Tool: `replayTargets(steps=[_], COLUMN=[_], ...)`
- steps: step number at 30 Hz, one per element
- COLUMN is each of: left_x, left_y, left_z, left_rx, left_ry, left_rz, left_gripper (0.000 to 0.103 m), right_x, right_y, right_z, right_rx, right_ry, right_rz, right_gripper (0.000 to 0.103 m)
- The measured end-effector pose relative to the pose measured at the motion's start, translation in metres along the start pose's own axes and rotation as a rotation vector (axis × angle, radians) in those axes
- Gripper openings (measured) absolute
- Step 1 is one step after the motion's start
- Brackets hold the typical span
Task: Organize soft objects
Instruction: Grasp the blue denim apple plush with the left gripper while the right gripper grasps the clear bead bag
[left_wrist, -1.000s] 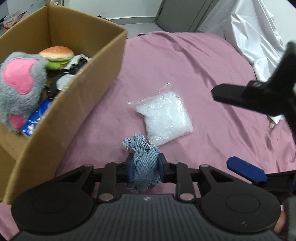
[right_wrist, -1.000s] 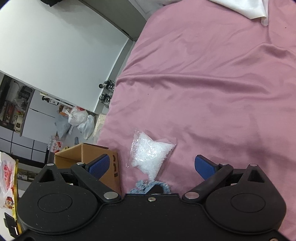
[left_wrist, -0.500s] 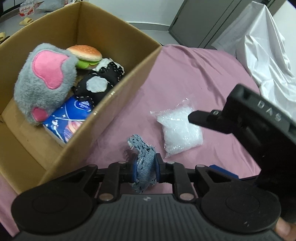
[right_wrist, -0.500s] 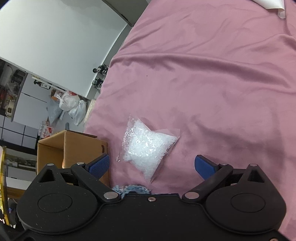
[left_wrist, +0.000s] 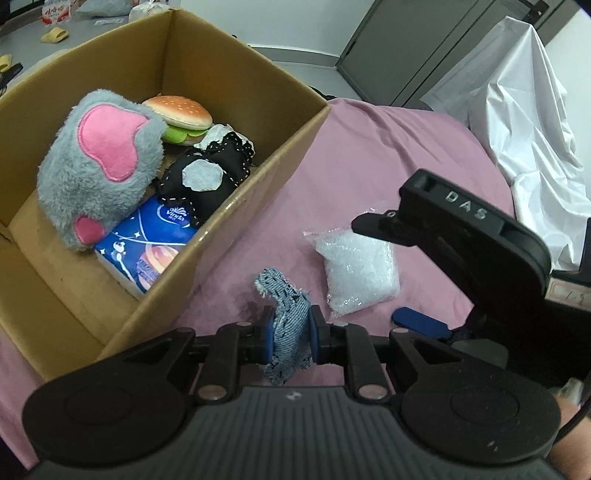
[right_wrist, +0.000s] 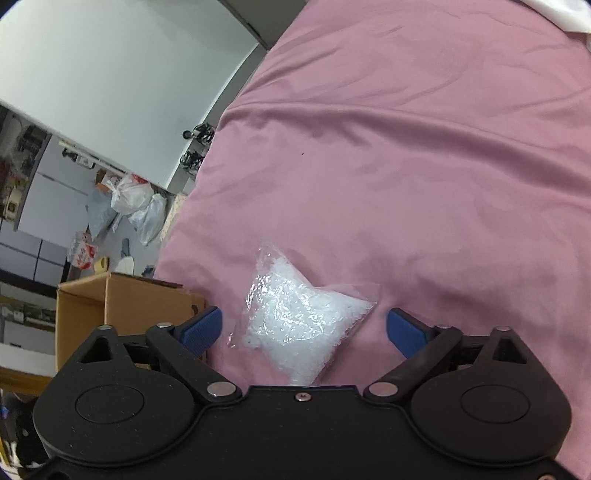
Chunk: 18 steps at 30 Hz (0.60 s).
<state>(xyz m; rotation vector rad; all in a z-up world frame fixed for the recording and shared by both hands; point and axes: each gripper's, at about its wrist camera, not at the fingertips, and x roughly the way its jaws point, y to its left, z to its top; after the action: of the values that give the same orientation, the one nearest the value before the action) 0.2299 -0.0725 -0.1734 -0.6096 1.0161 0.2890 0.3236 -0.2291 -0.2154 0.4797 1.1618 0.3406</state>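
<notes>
My left gripper (left_wrist: 291, 334) is shut on a frayed piece of blue denim (left_wrist: 286, 314), held above the pink sheet just right of the cardboard box (left_wrist: 236, 206). The box holds a grey and pink plush (left_wrist: 99, 166), a burger toy (left_wrist: 179, 112), a black and white soft item (left_wrist: 207, 177) and a blue tissue pack (left_wrist: 151, 247). A clear bag of white filling (left_wrist: 356, 269) lies on the sheet. My right gripper (right_wrist: 304, 328) is open, with its blue pads on either side of that bag (right_wrist: 299, 325), just above it.
The pink sheet (right_wrist: 406, 147) covers the bed. A white plastic cover (left_wrist: 524, 122) hangs at the far right. The box (right_wrist: 122, 306) sits at the bed's left edge, with floor clutter and plastic bags (right_wrist: 136, 206) beyond.
My left gripper has lifted and moved toward the box with the denim. My right gripper has moved in over the bag of filling, which now sits between its open fingers.
</notes>
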Motion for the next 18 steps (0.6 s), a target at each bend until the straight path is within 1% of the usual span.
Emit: replayTargets(steps=[1,2,3,4,5,6,9,18], left_x=[0.000,-0.001,-0.002,-0.002,-0.003,-0.004,-0.008,-0.034], left_y=[0.001,0.001,0.001,0.001,0.001,0.001,0.002,0.001], left_z=[0.000,0.001,0.001,0.000,0.000,0.000,0.000,0.002], left_rx=[-0.006,-0.009,-0.010,-0.011,-0.012,-0.012,-0.013,-0.018], left_ry=[0.001,0.000,-0.002,-0.002,-0.002,-0.002,-0.004,-0.031], left_rz=[-0.001,-0.001,0.000,0.001,0.001,0.002,0.003,-0.035], left_gripper=[0.017,0.017,0.017,0.017,0.017,0.017,0.017,0.017], right_x=[0.000,0.000,-0.001,-0.003,-0.004,-0.007,-0.016,-0.053], right_y=[0.001,0.003,0.005,0.005,0.005,0.006,0.012,0.007], right_z=[-0.002,-0.003,-0.005,-0.005,-0.003,-0.004,-0.009,-0.017], right_rx=[-0.019,-0.041,-0.065,-0.071,-0.056,-0.058,-0.099,-0.072], right_ry=[-0.001,-0.007,-0.012,-0.009,0.001,0.001,-0.023,-0.073], right_rz=[-0.013,-0.025,-0.032,-0.002,0.030,0.035,-0.009,-0.009], right_gripper=[0.083,0.069,0.062,0.040,0.039,0.038,0.037,0.037])
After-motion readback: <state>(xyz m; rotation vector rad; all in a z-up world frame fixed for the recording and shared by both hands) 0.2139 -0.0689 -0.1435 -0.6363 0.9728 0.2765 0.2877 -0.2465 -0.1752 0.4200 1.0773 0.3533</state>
